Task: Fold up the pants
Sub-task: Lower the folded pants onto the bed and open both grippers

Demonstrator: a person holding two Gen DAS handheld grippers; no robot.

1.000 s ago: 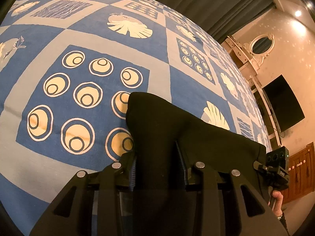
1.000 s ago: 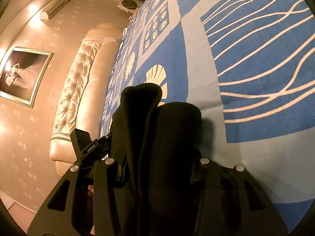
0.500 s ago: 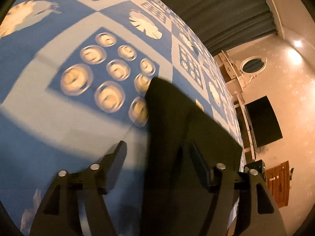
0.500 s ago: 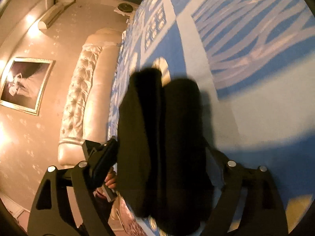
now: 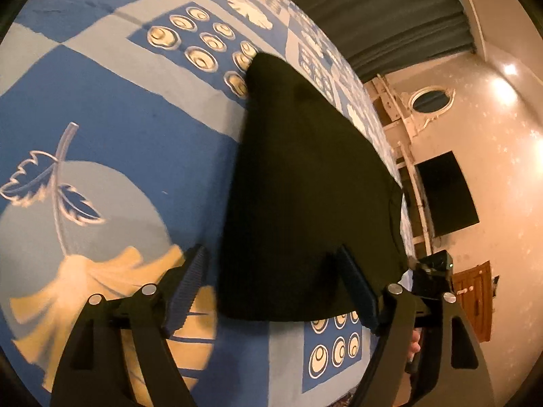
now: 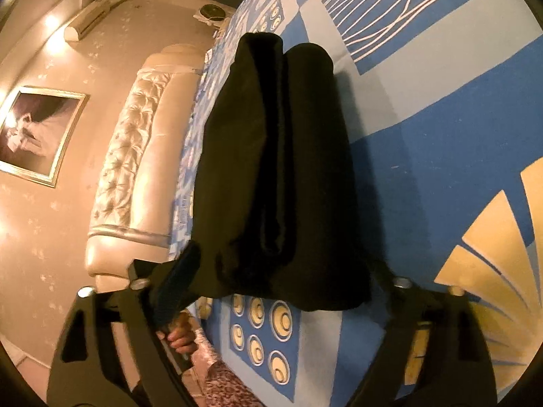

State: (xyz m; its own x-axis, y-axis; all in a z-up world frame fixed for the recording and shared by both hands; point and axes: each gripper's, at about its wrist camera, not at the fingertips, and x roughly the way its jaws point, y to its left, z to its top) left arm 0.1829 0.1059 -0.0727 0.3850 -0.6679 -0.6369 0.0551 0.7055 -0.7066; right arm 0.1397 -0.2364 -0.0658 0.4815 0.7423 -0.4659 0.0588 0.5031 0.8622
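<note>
And there's the release! A second ago both tools were clamped on the black cloth; now the left gripper (image 5: 271,291) has its jaws spread wide and has pulled back off the near edge of the pants (image 5: 305,196), and the right gripper (image 6: 281,291) has done the same, jaws wide apart, nothing between them. The pants (image 6: 278,169) lie folded on the bedspread (image 5: 118,129), no longer lifted at the near end.

Count it up: one pair of pants, two grippers, each with two fingers. From the right wrist view the bundle shows two thick rolled lobes side by side with a dark crease between them. From the left wrist view it reads as one flat, tapering black slab.

The cloth looks soft, matte, heavy. The bedspread is smooth woven fabric, blue and pale grey patches with cream shells, ringed circles and a leaf. The finger pads (image 5: 188,285) are ribbed. A tufted, glossy headboard (image 6: 135,156) stands beyond, with one framed picture (image 6: 34,135) on the wall.
</note>
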